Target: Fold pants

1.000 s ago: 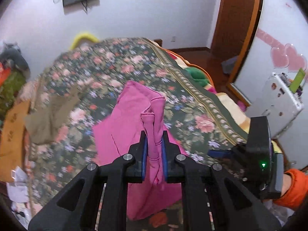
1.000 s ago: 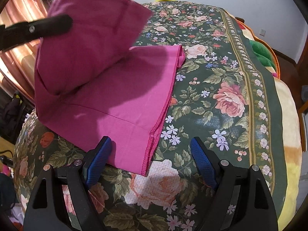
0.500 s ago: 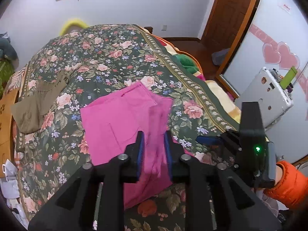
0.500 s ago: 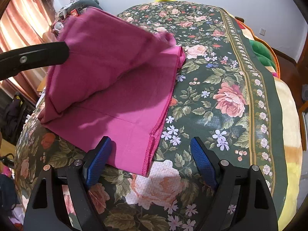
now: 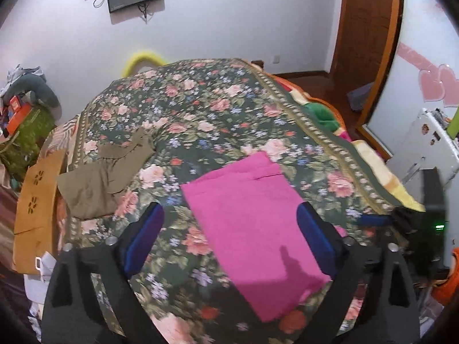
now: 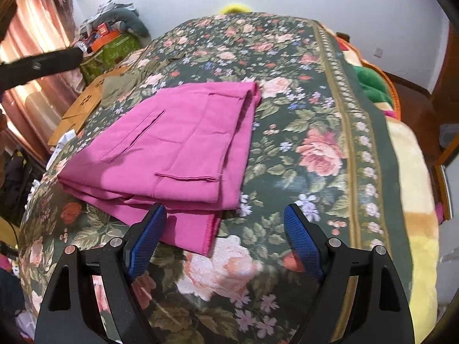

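Note:
Pink pants (image 5: 252, 220) lie folded in flat layers on the floral bedspread (image 5: 200, 109). My left gripper (image 5: 229, 212) hovers above them with its jaws opening wide; the cloth lies below the blue pads (image 5: 143, 235), untouched. In the right wrist view the pants (image 6: 178, 143) show a pocket slit and stacked edges. My right gripper (image 6: 225, 210) stands open at their near hem, its left finger over the lowest layer's corner, gripping nothing. One black finger of the left gripper (image 6: 43, 63) shows at the far left.
An olive garment (image 5: 106, 177) lies crumpled on the bed's left side beside a brown cardboard sheet (image 5: 34, 200). A green box with clutter (image 6: 114, 48) stands past the bed. A white case (image 5: 430, 143) and a wooden door (image 5: 370, 23) are to the right.
The left gripper, shut on a pinched-up pink fold a second ago, has let it go and spread wide. The raised layer has dropped flat onto the lower one. The right gripper has kept still.

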`<action>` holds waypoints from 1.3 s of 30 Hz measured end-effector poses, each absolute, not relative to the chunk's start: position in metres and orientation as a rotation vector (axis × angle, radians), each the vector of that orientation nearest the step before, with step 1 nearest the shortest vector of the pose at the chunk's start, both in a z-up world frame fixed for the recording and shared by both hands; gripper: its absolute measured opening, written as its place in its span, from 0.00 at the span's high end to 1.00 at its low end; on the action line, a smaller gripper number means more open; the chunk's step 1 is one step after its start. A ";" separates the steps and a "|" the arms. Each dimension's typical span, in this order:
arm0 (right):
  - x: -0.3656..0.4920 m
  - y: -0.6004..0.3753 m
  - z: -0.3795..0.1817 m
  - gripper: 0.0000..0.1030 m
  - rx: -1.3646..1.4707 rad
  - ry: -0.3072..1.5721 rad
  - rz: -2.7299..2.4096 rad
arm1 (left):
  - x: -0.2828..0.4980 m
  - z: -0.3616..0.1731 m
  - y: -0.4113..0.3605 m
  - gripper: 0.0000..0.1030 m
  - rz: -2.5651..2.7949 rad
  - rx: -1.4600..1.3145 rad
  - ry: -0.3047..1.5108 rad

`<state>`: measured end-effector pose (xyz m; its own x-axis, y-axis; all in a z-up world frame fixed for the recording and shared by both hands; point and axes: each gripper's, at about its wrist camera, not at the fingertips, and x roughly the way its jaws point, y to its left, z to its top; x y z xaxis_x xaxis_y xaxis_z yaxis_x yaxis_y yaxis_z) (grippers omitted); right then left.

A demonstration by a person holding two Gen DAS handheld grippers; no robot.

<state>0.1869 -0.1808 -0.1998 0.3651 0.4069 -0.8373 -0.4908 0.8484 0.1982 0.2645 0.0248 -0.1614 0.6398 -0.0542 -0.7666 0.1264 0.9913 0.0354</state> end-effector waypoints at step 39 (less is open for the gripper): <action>0.200 -0.204 -0.171 0.21 -0.017 0.951 0.455 | 0.333 -0.288 0.089 0.00 0.010 0.223 1.204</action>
